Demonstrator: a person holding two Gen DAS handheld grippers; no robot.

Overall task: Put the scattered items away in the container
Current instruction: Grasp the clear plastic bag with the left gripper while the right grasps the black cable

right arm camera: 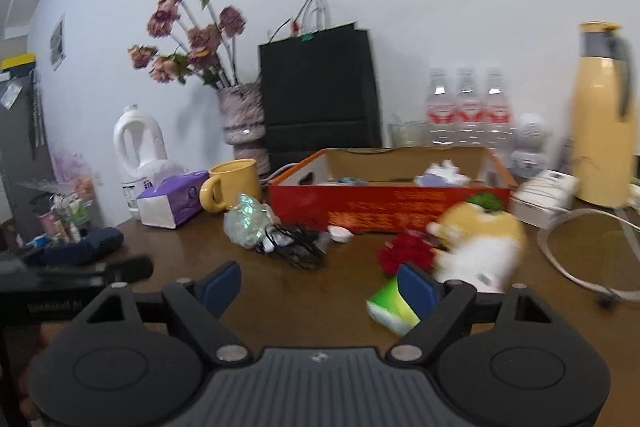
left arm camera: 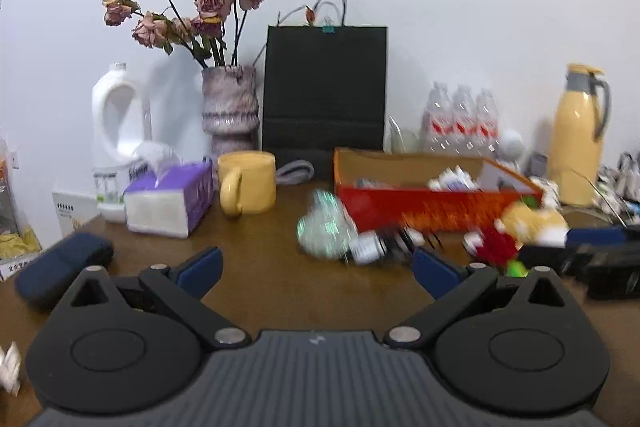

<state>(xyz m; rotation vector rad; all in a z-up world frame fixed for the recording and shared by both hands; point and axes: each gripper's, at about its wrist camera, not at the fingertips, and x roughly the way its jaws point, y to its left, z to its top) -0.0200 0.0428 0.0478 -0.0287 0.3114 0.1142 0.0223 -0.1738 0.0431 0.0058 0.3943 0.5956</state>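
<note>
Both grippers hover over a brown wooden table, jaws spread with nothing between the blue pads: left gripper, right gripper. Along the far wall stand a white detergent jug, a ribbed vase of dried roses, a black paper bag, three clear water bottles and a yellow thermos jug; a purple tissue pack and a yellow mug sit nearer. The container, a red cardboard box with an open top, lies far of both tools, centre-right. Scattered in front of it: a crinkled iridescent wrapper, a tangle of black cable, a red fuzzy item, a yellow-and-white plush toy and a green-white carton, the last just beside the right gripper's right finger
</note>
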